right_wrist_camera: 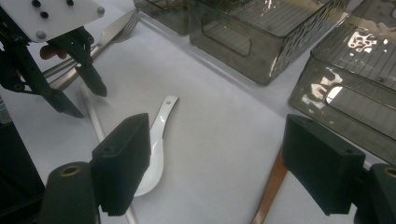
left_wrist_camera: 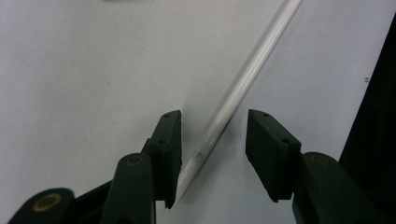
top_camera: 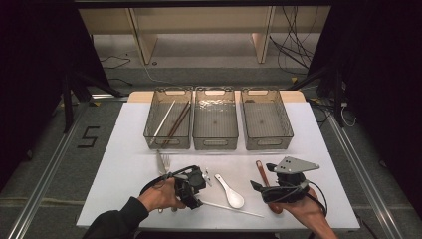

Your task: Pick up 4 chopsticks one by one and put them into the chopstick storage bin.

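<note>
A white chopstick lies on the white table near the front edge. My left gripper points down at its left end. In the left gripper view the open gripper straddles the white chopstick, the left pad almost touching it. A white ceramic spoon lies between the hands. My right gripper hovers open over a brown wooden-handled utensil. The right gripper view shows that gripper open, the spoon by its left jaw and the brown handle by its right.
Three smoky clear bins stand in a row at the back: the left bin holds a white chopstick and brown chopsticks, then the middle bin and the right bin. A metal fork lies left of my left gripper.
</note>
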